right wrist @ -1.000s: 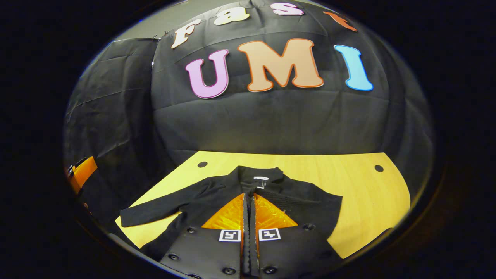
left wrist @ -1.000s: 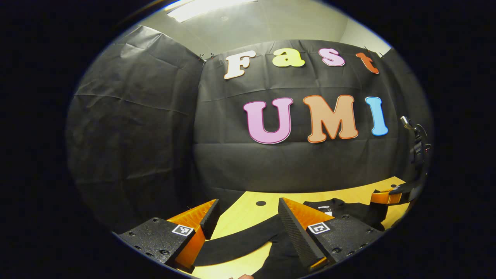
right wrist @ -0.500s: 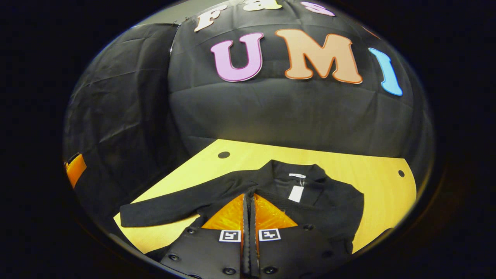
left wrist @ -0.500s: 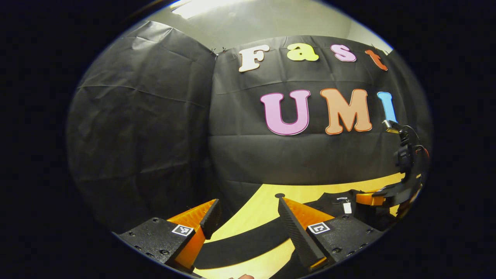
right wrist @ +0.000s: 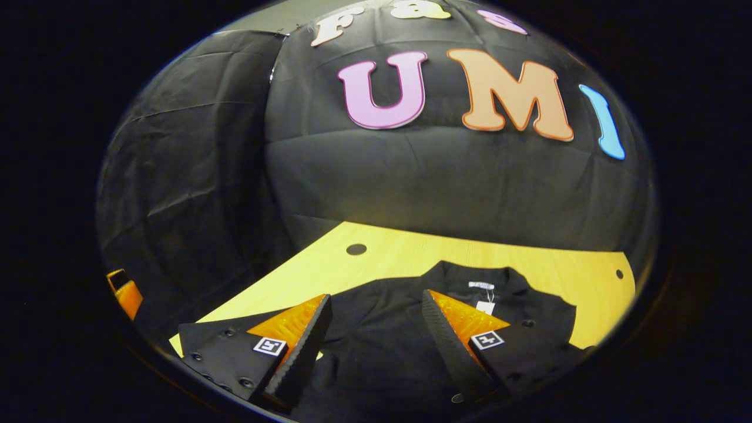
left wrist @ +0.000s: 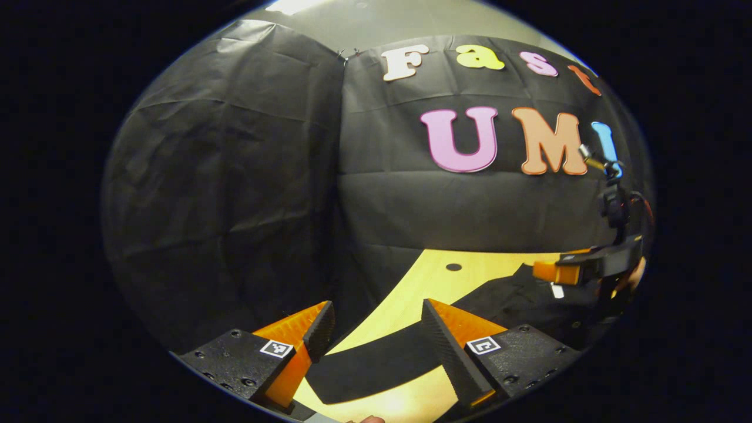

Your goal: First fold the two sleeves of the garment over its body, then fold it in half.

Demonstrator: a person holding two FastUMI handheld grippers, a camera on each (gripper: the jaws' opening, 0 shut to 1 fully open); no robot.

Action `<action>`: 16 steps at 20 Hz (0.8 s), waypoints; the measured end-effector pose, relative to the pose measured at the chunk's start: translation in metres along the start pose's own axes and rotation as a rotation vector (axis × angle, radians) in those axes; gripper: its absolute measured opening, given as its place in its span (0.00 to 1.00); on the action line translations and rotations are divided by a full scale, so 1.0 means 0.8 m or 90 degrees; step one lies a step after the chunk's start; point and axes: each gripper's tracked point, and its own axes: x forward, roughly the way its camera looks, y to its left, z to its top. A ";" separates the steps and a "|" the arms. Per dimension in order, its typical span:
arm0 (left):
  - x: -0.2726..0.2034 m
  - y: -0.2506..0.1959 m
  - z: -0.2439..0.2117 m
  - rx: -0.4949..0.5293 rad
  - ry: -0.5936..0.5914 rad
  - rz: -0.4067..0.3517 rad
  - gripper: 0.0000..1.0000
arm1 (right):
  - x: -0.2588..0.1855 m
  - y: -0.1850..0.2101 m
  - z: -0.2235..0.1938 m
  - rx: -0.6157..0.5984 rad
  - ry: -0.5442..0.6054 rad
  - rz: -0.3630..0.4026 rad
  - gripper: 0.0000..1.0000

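A yellow wooden table (right wrist: 405, 258) is lying under the black garment (right wrist: 376, 346) at lower frame; left gripper (left wrist: 376, 335) and right gripper (right wrist: 376, 335) are hovering spread.

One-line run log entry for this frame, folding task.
stage: sleeve folding | left hand-held gripper: open above outstretched sleeve | right hand-held gripper: open over garment body | table: garment lying flat

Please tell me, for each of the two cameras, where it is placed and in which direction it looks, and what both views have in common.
Left gripper view: rides on the left gripper, looking along its open fingers at the outstretched sleeve; the right gripper shows farther off.
Right gripper view: rides on the right gripper, fingers open above the garment.
Shared: garment, wooden table, the booth's wall.
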 end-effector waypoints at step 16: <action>0.058 0.080 -0.190 -0.083 0.221 0.083 0.92 | -0.071 -0.038 -0.002 -0.052 -0.017 -0.061 0.97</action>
